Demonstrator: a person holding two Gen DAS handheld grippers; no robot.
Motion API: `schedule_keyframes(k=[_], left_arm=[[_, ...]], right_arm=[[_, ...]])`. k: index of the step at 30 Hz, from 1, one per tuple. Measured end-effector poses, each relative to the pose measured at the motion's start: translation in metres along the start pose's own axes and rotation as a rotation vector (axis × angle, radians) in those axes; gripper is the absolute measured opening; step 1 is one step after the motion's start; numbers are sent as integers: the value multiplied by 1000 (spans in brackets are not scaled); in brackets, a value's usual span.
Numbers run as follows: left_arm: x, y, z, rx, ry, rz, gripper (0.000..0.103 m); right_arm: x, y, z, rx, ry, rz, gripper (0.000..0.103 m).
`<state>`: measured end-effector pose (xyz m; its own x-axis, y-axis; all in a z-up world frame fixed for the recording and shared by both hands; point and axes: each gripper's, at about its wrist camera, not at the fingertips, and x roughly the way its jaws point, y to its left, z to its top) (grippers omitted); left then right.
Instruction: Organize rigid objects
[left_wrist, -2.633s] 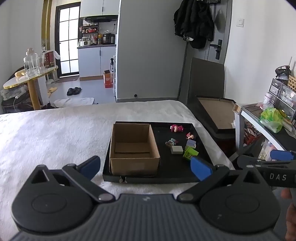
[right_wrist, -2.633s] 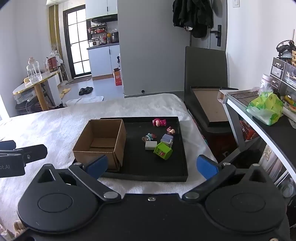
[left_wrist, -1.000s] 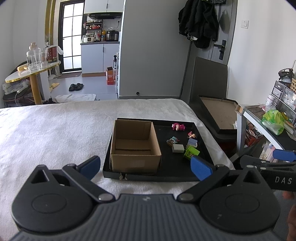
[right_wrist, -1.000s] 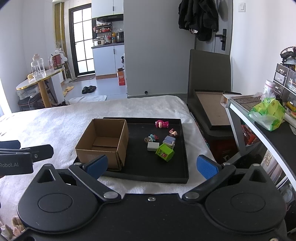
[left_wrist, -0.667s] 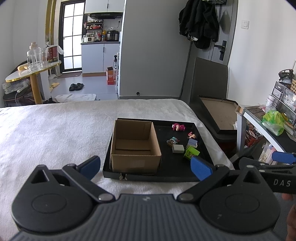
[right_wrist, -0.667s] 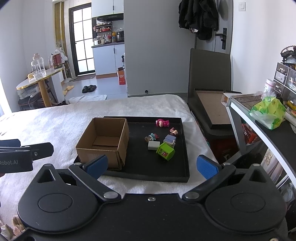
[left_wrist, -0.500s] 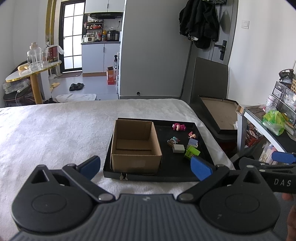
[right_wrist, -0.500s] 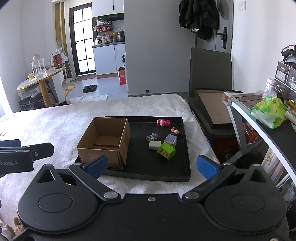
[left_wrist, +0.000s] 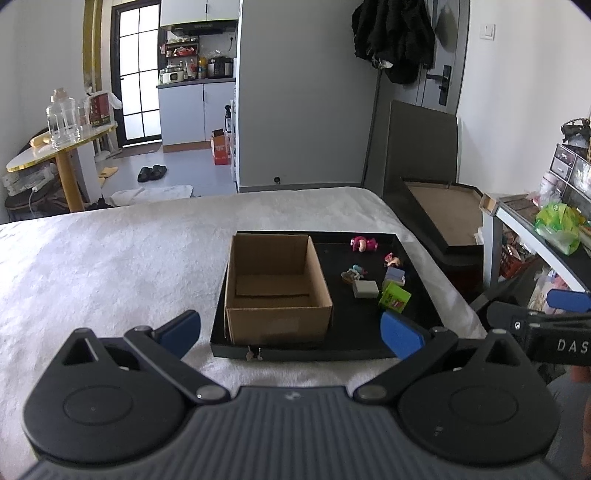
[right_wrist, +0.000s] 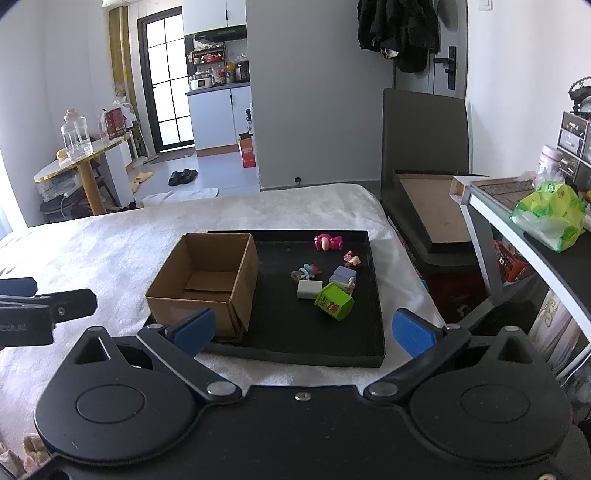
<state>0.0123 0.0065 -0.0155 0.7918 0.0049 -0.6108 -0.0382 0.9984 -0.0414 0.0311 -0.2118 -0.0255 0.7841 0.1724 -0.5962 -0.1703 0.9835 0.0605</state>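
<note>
1. The left hand-held gripper (left_wrist: 290, 326) hangs above the near edge of a white blanket (left_wrist: 110, 266), jaws spread wide and gripping nothing.
2. The right hand-held gripper (right_wrist: 301, 330) hangs level beside it, jaws equally wide and empty.
3. A black tray (right_wrist: 295, 347) lies on the blanket just ahead of both grippers.
4. An open cardboard box (left_wrist: 275, 284) stands in the tray's left half; nothing shows inside it.
5. Small toys lie on the tray floor, right of the box: nearest, a green block (right_wrist: 334, 301), tilted; beside it a white block (right_wrist: 309, 288); behind them a lavender block (right_wrist: 343, 275) and a small multicoloured figure (right_wrist: 306, 272).
6. Farther back lie a small pink figure (right_wrist: 351, 258) and a magenta toy (right_wrist: 328, 242) near the tray's far rim.
</note>
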Motion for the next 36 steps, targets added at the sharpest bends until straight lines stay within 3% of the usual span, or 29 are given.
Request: schedule_keyframes(k=[12, 36], left_arm=[[27, 9, 6, 25, 5, 31, 103], [94, 43, 36, -54, 27, -44, 103]], right_arm=[[26, -17, -6, 27, 1, 10, 103], [99, -53, -10, 127, 57, 20, 99]])
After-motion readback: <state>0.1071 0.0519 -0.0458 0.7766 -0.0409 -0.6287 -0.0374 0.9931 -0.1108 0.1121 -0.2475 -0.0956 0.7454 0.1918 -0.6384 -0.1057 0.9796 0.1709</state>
